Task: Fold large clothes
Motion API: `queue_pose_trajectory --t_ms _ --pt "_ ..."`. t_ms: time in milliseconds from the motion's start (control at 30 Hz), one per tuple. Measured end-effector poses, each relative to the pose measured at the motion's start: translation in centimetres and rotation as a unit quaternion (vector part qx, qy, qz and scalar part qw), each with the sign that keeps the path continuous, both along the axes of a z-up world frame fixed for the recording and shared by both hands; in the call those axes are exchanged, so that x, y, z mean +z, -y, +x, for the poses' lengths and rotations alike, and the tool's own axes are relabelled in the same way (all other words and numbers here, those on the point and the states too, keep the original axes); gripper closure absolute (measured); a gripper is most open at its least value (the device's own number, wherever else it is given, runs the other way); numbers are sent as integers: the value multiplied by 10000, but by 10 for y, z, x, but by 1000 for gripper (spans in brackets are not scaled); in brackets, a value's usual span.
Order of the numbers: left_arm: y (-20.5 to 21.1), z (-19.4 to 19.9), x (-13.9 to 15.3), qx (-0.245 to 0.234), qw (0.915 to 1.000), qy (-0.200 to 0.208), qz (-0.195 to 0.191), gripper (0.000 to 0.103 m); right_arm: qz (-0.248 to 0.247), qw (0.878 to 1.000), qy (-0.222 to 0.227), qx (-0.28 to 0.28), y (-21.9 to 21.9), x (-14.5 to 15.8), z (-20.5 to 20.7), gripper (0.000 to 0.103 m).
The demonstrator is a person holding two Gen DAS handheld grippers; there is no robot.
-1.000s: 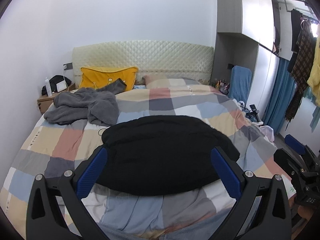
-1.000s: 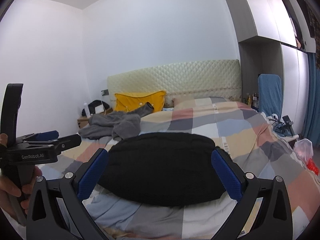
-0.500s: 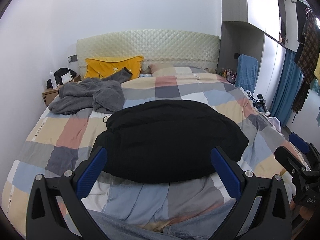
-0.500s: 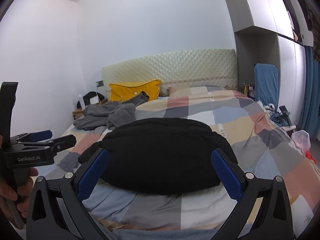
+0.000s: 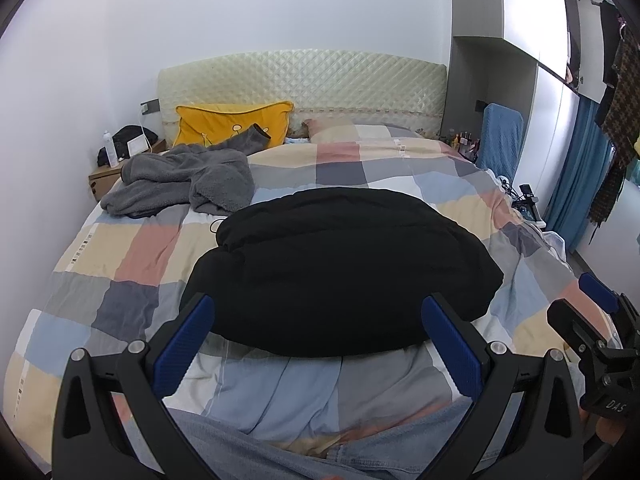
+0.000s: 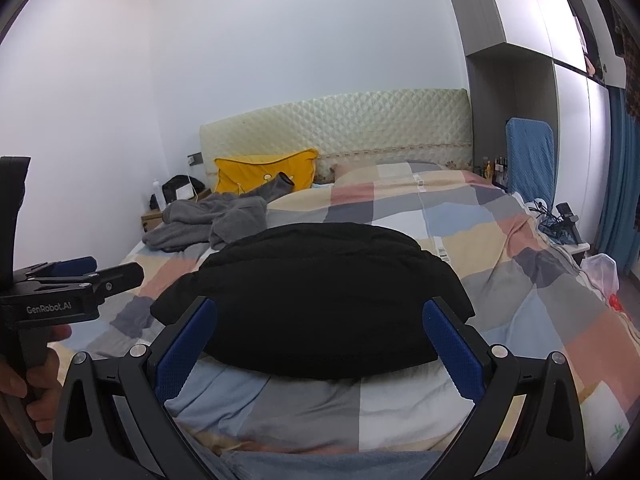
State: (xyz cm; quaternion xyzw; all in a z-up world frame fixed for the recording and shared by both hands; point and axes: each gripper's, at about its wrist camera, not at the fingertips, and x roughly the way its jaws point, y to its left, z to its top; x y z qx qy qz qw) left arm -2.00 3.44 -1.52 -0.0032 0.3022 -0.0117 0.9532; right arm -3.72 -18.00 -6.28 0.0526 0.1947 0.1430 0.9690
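A large black garment (image 5: 340,268) lies in a folded, rounded heap in the middle of the bed; it also shows in the right wrist view (image 6: 316,296). My left gripper (image 5: 318,332) is open and empty, held above the bed's near edge in front of the garment. My right gripper (image 6: 318,336) is open and empty at the same near edge, to the right of the left one. Each gripper shows at the edge of the other's view. A crumpled grey fleece garment (image 5: 180,180) lies at the far left of the bed.
The bed has a checked quilt (image 5: 132,256) and a padded headboard (image 5: 304,76). A yellow pillow (image 5: 232,124) leans at its head. A bedside cabinet (image 5: 104,176) stands far left. A wardrobe (image 5: 520,80), blue curtain (image 5: 576,184) and hanging clothes (image 5: 616,120) are right.
Both grippers have pulled back and lifted a little, so the black garment sits farther off and more of the quilt's near edge shows. The garments have not moved.
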Motion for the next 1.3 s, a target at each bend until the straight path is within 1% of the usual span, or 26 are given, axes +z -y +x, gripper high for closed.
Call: queue_pose_trajectory --t_ms 300,1300 --pt "0 0 -5 14 9999 -98 -26 0 6 10000 -13 -32 1 0 0 0" --pt "3 -1 -8 13 9998 -150 -90 0 2 10000 12 -57 4 -1 -2 0"
